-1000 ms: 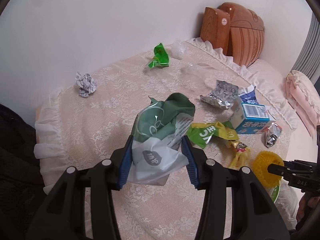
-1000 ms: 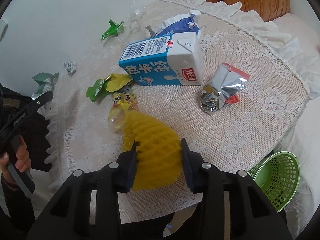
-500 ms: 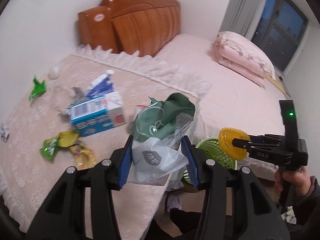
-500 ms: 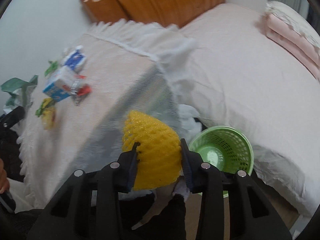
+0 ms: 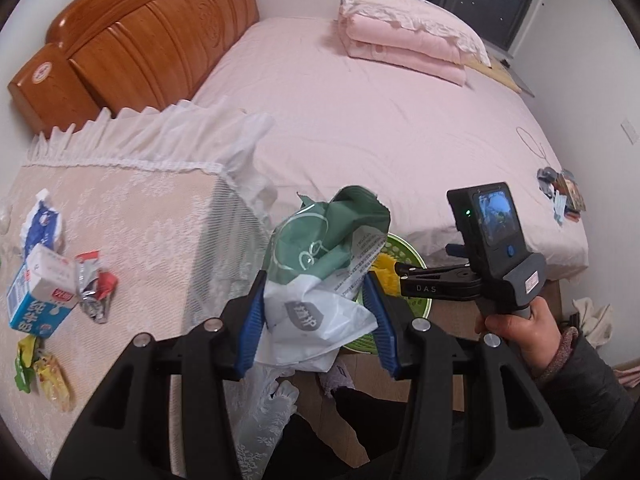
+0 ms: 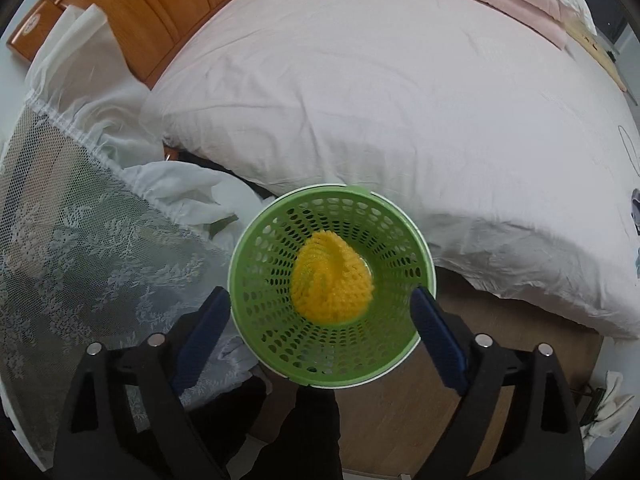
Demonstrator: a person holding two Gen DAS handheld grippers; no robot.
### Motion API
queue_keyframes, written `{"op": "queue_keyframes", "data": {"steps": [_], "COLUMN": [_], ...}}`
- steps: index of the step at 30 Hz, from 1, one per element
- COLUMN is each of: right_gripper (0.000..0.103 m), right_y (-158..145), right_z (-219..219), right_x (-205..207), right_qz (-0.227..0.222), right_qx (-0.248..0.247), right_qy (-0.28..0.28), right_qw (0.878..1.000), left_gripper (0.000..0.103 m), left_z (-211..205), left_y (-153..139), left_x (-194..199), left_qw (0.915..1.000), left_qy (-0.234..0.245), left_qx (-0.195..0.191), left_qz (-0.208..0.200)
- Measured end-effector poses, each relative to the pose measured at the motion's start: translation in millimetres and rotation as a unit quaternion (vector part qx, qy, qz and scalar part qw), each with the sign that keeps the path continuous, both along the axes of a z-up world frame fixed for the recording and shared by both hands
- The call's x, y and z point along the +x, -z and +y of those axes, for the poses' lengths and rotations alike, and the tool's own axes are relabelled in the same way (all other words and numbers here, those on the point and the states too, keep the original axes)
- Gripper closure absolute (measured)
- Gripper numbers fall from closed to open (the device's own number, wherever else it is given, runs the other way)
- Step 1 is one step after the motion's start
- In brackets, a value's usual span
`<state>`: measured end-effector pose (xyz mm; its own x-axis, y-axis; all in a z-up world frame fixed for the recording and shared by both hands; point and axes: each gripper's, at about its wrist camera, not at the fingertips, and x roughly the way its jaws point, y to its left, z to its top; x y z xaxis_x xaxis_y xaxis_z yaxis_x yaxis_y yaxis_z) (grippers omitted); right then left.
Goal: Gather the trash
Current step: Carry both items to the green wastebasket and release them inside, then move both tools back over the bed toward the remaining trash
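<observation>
— Yellow foam net [image 6: 331,276] lies in the green basket [image 6: 256,304]; my right gripper [image 6: 320,312] hangs wide open above it.

— And your left?

— My left gripper [image 5: 316,312] clamps the green-white bag [image 5: 324,272], basket rim at two o'clock. Released here, I think it catches the rim and falls to the floor.

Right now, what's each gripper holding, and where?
Left gripper: crumpled green-and-white bag, clamped across its white lower part. Right gripper: nothing, open above the green basket.
</observation>
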<state>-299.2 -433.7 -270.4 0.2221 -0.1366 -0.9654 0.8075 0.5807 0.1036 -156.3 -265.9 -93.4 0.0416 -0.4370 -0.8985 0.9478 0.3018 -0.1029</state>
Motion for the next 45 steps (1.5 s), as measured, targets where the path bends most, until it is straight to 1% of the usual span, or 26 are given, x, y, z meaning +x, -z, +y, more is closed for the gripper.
{"op": "queue_keyframes", "data": {"steps": [1, 3, 7, 9, 13, 14, 15, 17, 19, 21, 23, 25, 27, 29, 32, 35, 37, 39, 42, 45], "right_gripper": [0.004, 0.004, 0.004, 0.003, 0.003, 0.003, 0.003, 0.003, 0.003, 0.003, 0.003, 0.003, 0.003, 0.003, 0.003, 0.003, 0.002, 0.002, 0.002, 0.002], "right_y": [-4.9, -13.3, -33.7, -42.8, -56.8, -58.7, -60.3, -61.5, -60.5, -63.5, -67.1, -72.3, -80.7, -91.0, -113.2, -140.0, -156.5, -170.3, -188.5, -199.8], "right_z": [-3.1, -8.8, -18.3, -19.9, -24.0, -24.9, -25.8, -26.9, -26.7, -25.7, -23.4, -20.9, -18.4, -16.0, -9.7, -1.0, 7.2, 18.2, 39.1, 64.7], "right_x": [-11.4, -30.8, -73.6, -89.1, -108.7, -112.6, -115.6, -119.7, -119.8, -121.1, -119.8, -117.0, -113.6, -108.7, -93.9, -68.9, -45.6, -18.0, 28.8, 76.7], "right_qz": [-0.003, -0.003, -0.012, -0.01, -0.008, -0.008, -0.008, -0.01, -0.012, -0.017, -0.016, -0.014, -0.017, -0.025, -0.034, -0.055, -0.073, -0.09, -0.116, -0.138], "right_qx": [-0.005, -0.004, -0.008, -0.021, -0.038, -0.041, -0.043, -0.043, -0.037, -0.037, -0.04, -0.045, -0.05, -0.056, -0.074, -0.09, -0.096, -0.103, -0.109, -0.108], "right_qy": [0.009, 0.023, 0.062, 0.083, 0.106, 0.111, 0.115, 0.123, 0.127, 0.13, 0.127, 0.121, 0.118, 0.113, 0.095, 0.063, 0.031, -0.01, -0.081, -0.154], "right_qw": [1.0, 1.0, 0.998, 0.996, 0.994, 0.993, 0.992, 0.991, 0.991, 0.991, 0.991, 0.991, 0.992, 0.992, 0.992, 0.992, 0.992, 0.991, 0.984, 0.973], "left_gripper": [0.056, 0.056, 0.056, 0.056, 0.056, 0.053, 0.037, 0.016, 0.016, 0.012, 0.012, 0.011, 0.008, 0.008, 0.008, 0.008, 0.008, 0.008, 0.008, 0.008], "left_z": [-8.0, -21.5, -46.6, -57.2, -76.6, -80.5, -84.2, -90.3, -91.3, -91.2, -89.7, -86.3, -82.8, -74.2, -57.1, -31.8, -8.9, 16.0, 59.9, 106.3], "left_y": [6.4, 18.7, 42.3, 55.3, 82.8, 89.9, 97.6, 109.1, 112.9, 112.0, 104.5, 92.1, 75.7, 54.7, 22.7, -9.0, -27.3, -42.7, -63.8, -75.8], "left_x": [-6.1, -17.1, -36.2, -43.6, -59.7, -63.9, -67.8, -73.6, -77.3, -78.0, -74.7, -68.2, -58.4, -43.0, -18.3, 10.2, 31.1, 49.7, 75.4, 93.6], "left_qw": [0.9999, 0.9994, 0.9974, 0.9959, 0.9919, 0.9906, 0.9891, 0.9877, 0.9879, 0.9875, 0.9903, 0.9942, 0.9968, 0.9988, 0.9994, 0.997, 0.993, 0.9869, 0.9722, 0.9551], "left_qy": [0.009, 0.027, 0.057, 0.07, 0.096, 0.103, 0.108, 0.109, 0.111, 0.112, 0.099, 0.079, 0.058, 0.036, -0.001, -0.052, -0.096, -0.14, -0.211, -0.269], "left_qx": [0.006, 0.016, 0.035, 0.046, 0.071, 0.079, 0.091, 0.107, 0.104, 0.105, 0.093, 0.071, 0.054, 0.031, 0.002, -0.024, -0.039, -0.051, -0.066, -0.07], "left_qz": [0.007, 0.018, 0.028, 0.034, 0.044, 0.044, 0.044, 0.035, 0.03, 0.034, 0.028, 0.015, 0.002, -0.01, -0.033, -0.051, -0.057, -0.061, -0.077, -0.103]}}
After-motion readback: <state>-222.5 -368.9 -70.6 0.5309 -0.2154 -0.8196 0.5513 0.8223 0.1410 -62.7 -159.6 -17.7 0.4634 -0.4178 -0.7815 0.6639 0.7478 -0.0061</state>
